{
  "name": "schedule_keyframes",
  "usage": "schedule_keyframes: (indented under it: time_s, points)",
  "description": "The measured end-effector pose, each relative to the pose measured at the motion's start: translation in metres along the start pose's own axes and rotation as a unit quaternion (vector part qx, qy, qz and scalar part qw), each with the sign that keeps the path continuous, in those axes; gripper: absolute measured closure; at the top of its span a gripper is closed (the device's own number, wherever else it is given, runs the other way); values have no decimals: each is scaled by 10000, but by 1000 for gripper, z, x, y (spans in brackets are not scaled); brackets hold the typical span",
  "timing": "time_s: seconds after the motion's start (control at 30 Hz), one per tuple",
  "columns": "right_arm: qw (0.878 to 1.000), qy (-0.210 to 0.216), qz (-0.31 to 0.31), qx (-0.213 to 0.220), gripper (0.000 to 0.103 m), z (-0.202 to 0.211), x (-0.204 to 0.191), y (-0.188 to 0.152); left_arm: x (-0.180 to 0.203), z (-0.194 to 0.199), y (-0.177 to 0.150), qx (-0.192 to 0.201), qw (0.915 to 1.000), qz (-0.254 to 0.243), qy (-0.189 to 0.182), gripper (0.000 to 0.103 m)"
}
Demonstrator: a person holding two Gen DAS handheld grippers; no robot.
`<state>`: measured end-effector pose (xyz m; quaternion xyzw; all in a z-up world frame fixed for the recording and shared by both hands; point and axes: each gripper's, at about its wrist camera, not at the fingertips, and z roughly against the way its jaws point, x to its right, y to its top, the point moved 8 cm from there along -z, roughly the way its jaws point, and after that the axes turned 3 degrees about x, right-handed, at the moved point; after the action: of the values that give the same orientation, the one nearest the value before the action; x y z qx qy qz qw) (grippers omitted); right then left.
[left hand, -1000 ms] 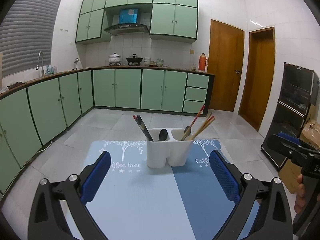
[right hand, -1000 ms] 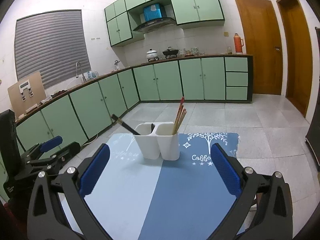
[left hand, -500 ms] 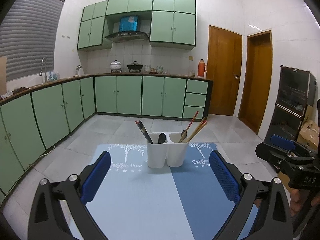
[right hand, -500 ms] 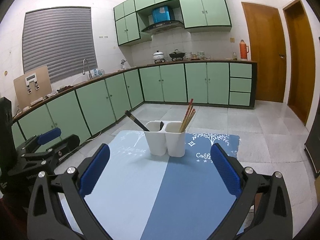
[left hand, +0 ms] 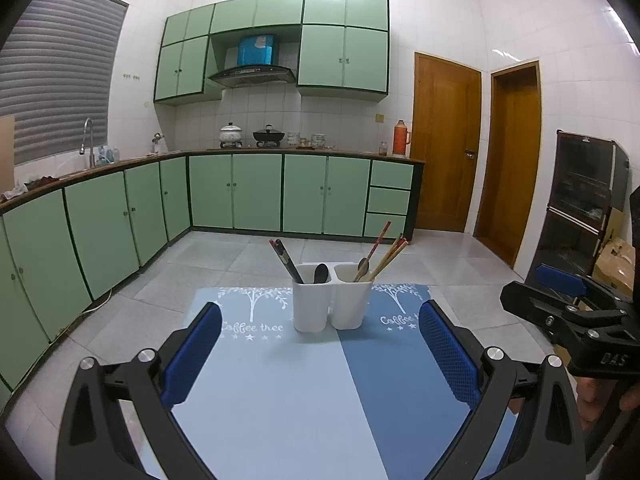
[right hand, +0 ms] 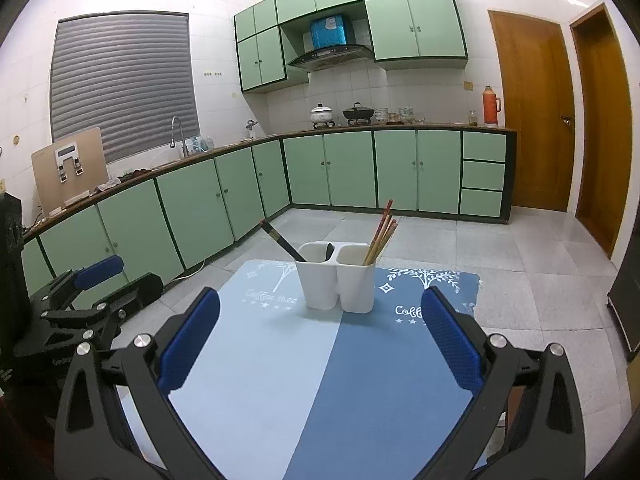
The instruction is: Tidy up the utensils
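Note:
A white two-compartment utensil holder (left hand: 331, 297) (right hand: 337, 277) stands on a blue two-tone mat (left hand: 280, 392) (right hand: 320, 380). Its left compartment holds dark chopsticks (left hand: 285, 260) (right hand: 280, 239) and a black spoon (left hand: 321, 273). Its right compartment holds brown and red chopsticks (left hand: 386, 252) (right hand: 382, 232) and a spoon (left hand: 363, 265). My left gripper (left hand: 320, 344) is open and empty, well back from the holder. My right gripper (right hand: 320, 340) is open and empty, also well back. Each gripper shows at the side of the other's view.
The mat covers a small table with tiled floor (left hand: 224, 256) around it. Green cabinets (left hand: 256, 192) line the left and far walls. Two wooden doors (left hand: 444, 148) and a dark cabinet (left hand: 580, 204) stand on the right.
Both grippers have drawn back and risen from the holder, which looks smaller now. Both stay open and empty. The utensils have not moved.

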<state>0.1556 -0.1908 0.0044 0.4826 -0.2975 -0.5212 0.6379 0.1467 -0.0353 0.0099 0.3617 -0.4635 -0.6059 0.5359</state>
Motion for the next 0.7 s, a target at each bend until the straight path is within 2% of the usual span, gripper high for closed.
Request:
schedule_keyframes:
  time_s: [0.7]
  points:
    - [10000, 7, 51, 21, 5, 4, -4, 1, 1, 7, 0, 53, 10000, 10, 2, 6]
